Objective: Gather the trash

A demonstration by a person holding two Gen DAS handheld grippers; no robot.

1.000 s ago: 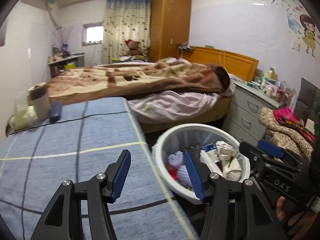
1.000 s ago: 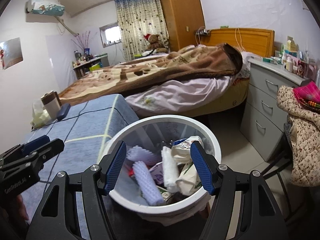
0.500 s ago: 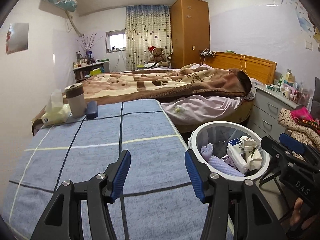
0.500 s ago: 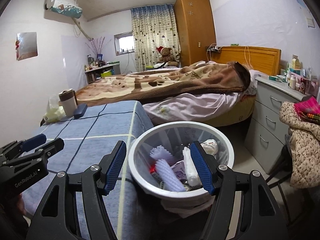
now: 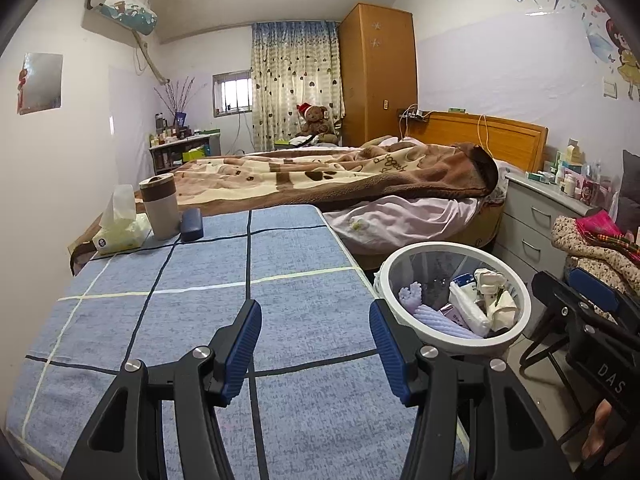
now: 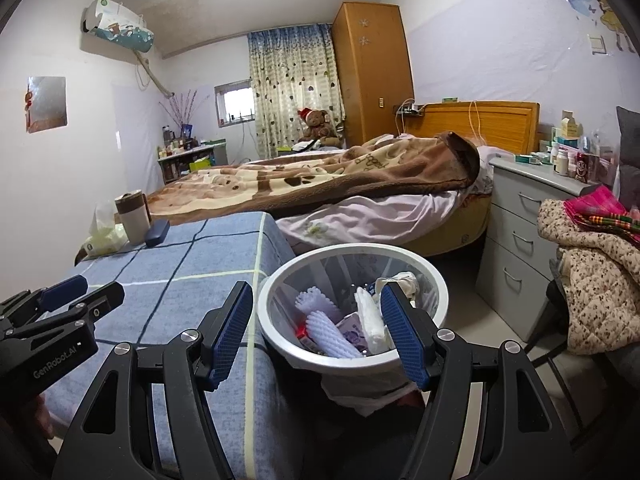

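our left gripper [image 5: 315, 344] half open and empty over the blue checked surface [image 5: 200, 280], trash bin [image 6: 276, 336] just beside it, right gripper [image 6: 316, 332] half open, empty, seemingly above the bin

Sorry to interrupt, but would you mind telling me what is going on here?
A person holding a gripper in each hand is collecting trash in a bedroom. The left gripper is open and empty over the blue checked tablecloth; the right gripper is open and empty above the white bin, which already holds wrappers and tissues. On the table's far end sit a tissue pack, a cup and a dark case.
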